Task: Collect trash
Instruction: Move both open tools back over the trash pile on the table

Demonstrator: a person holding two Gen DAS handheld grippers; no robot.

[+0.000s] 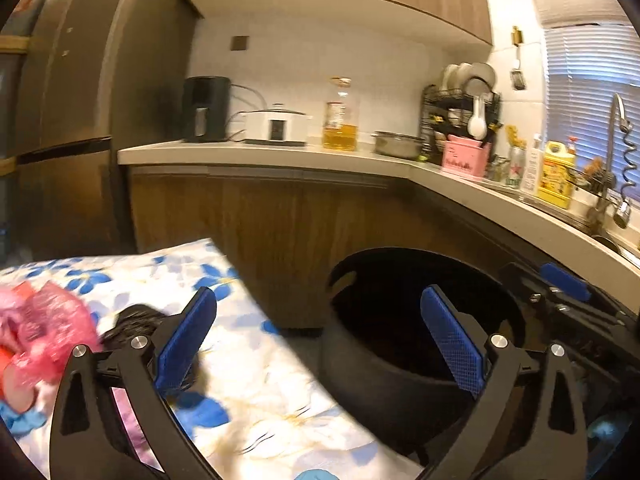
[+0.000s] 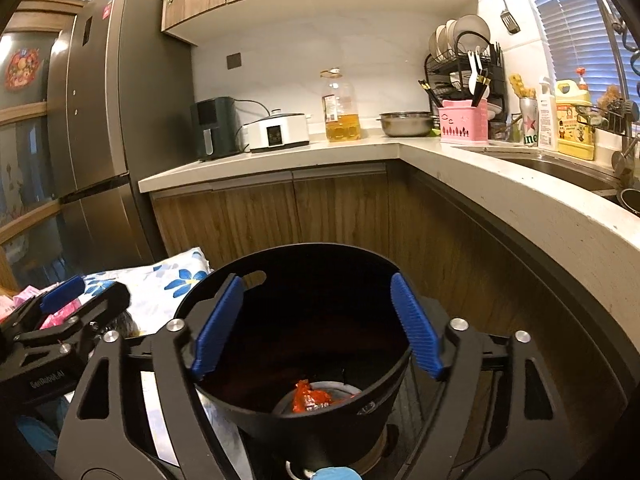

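My right gripper (image 2: 318,286) stands open over the mouth of a black trash bin (image 2: 280,254), with nothing between its blue pads. An orange-red wrapper (image 2: 310,396) lies at the bin's bottom. My left gripper (image 1: 318,300) is open and empty, straddling the edge of a flowered tablecloth (image 1: 248,380) and the bin (image 1: 352,360). Crumpled pink plastic (image 1: 48,328) and a dark crumpled piece (image 1: 136,320) lie on the cloth to its left. One blue pad of the left gripper (image 2: 62,289) shows in the right wrist view, above the pink plastic.
A pale counter (image 2: 500,200) curves around the bin on the right and behind. It carries an air fryer (image 2: 214,126), a white cooker (image 2: 278,130), an oil bottle (image 2: 340,106), a steel bowl (image 2: 406,123), a dish rack (image 2: 464,68) and a sink (image 2: 560,168). A fridge (image 2: 104,100) stands at left.
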